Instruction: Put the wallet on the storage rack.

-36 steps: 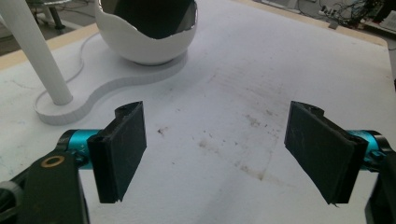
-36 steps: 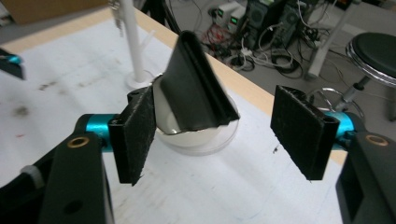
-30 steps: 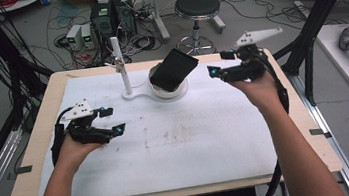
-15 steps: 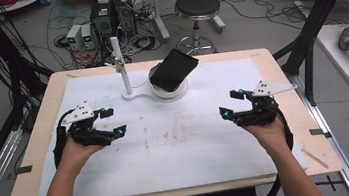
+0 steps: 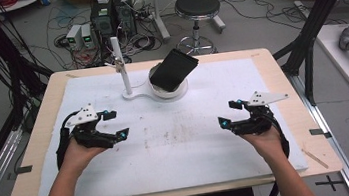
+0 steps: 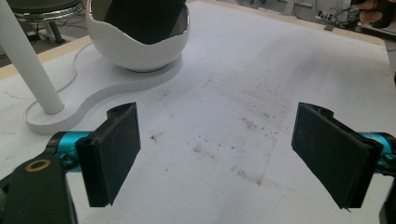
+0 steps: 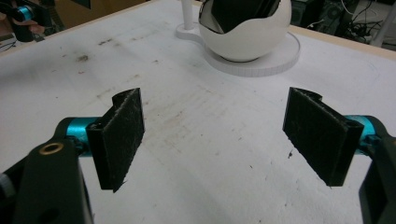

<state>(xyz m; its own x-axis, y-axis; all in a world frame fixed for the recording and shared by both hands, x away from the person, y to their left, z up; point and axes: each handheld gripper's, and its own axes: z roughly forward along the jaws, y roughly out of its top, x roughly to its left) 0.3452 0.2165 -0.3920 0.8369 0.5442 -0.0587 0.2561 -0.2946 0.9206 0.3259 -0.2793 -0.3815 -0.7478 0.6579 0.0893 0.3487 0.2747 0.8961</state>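
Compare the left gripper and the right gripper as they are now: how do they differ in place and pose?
The left gripper sits at the table's left side, jaws pointing right; the right gripper sits at the right side, jaws pointing left. The left gripper lies nearer the white post than the right gripper does. Both are wide open, hold nothing, and face the white bowl-shaped stand with its dark slab.

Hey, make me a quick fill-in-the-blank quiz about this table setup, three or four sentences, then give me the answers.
1. The dark flat slab leans tilted in a white ____-shaped holder.
2. The left tongs have their jaws ____, with nothing between them.
3. The right tongs hover over the ____ mat that covers the table.
4. A thin white ____ stands upright on the flat base beside the holder.

Answers: bowl; open; white; post
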